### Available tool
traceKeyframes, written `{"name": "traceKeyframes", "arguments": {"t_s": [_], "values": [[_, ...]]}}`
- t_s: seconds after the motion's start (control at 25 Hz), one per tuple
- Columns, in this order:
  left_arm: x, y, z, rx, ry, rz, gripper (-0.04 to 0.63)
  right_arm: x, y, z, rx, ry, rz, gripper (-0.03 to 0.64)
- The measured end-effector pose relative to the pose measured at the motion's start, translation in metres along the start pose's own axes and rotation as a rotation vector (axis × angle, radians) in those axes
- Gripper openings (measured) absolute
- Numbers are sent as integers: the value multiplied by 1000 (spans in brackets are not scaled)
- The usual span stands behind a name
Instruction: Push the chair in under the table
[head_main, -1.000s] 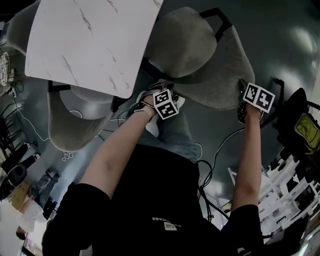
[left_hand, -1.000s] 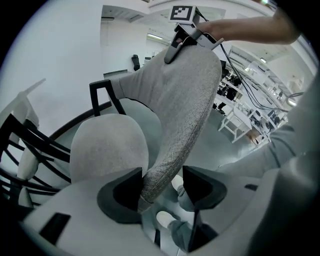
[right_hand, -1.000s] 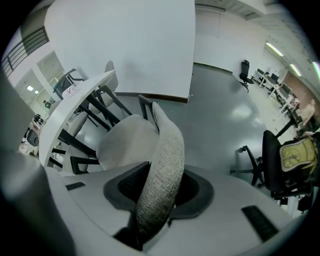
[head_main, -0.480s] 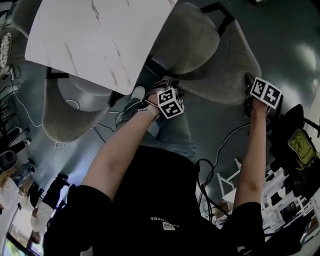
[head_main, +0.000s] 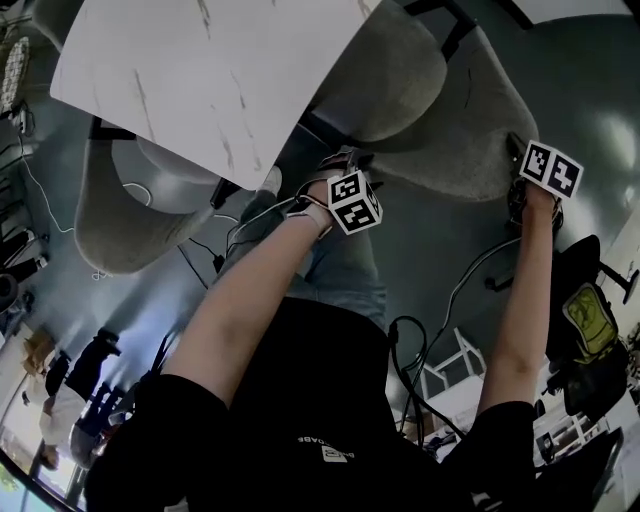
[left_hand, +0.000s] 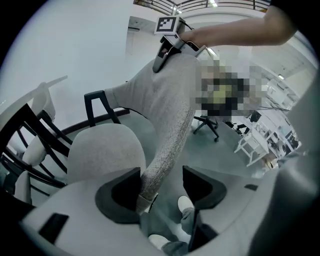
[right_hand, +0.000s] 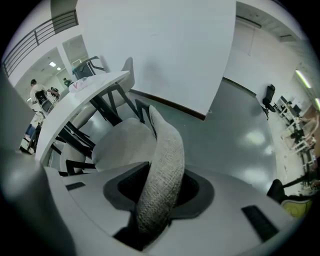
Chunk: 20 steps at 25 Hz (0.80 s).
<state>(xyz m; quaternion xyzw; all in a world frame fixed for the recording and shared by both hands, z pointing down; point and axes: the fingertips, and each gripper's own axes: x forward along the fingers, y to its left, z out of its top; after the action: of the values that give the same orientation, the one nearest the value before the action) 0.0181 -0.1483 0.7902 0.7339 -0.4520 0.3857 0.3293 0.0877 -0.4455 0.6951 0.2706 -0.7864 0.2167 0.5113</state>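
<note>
Both tongs have driven the chair (head_main: 455, 130) farther under the table (head_main: 200, 70) ahead of them. The right gripper (right_hand: 160, 192) pinches the backrest rim (right_hand: 167, 145); the left gripper (left_hand: 162, 192) stands spread, rim against one pad only, so it could slip off and skew the chair.

The chair (head_main: 385, 80) is pale grey woven fabric on black legs (left_hand: 94, 94); the table (head_main: 200, 70) is white marble with thin grey veins; the floor (head_main: 590, 110) is glossy dark grey.
</note>
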Motion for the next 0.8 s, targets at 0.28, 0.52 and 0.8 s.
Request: {"name": "traceKeyframes", "arguments": {"t_s": [0.28,0.52,0.8], "values": [[6,17,17,-24,-42,36,249,12,-4,35,-37,-7,15,137],[10,31,27,-40,-68,27,229,24,-4,63,-65,-3,20,137],[10,40,36,-18,-76,47,185,27,-8,80,-68,13,-1,137]]}}
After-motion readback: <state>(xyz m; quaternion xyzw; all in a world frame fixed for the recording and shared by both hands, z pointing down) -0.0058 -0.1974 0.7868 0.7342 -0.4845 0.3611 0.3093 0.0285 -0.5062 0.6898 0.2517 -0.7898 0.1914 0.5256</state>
